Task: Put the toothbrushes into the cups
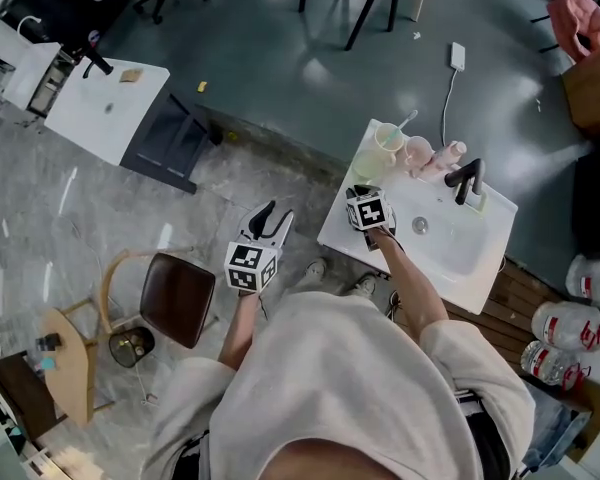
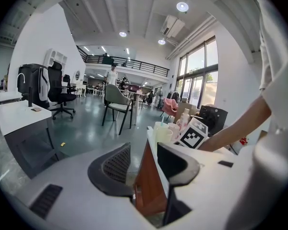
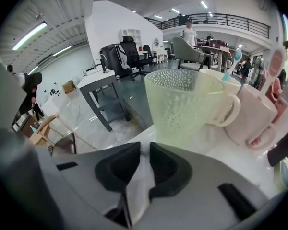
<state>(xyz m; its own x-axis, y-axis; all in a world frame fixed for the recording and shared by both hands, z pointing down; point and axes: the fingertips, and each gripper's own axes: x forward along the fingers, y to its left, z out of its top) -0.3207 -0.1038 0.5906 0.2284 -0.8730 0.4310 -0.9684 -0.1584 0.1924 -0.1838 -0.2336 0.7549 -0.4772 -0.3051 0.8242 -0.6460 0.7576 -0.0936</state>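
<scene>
Green and pebbled, the cup (image 3: 182, 107) stood just beyond our right gripper (image 3: 144, 146). Its jaws were nearly together over the counter (image 3: 216, 152), and we couldn't tell whether they pinched anything. One toothbrush (image 3: 233, 61) sat in the cream cup (image 3: 221, 99). Our left gripper (image 2: 144, 147) hung released, holding nothing.

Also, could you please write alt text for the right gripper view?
A pale green textured cup stands on a white counter just beyond the right gripper, whose jaws are nearly together. Behind it are a cream mug holding a blue-headed toothbrush and a pink mug.
</scene>
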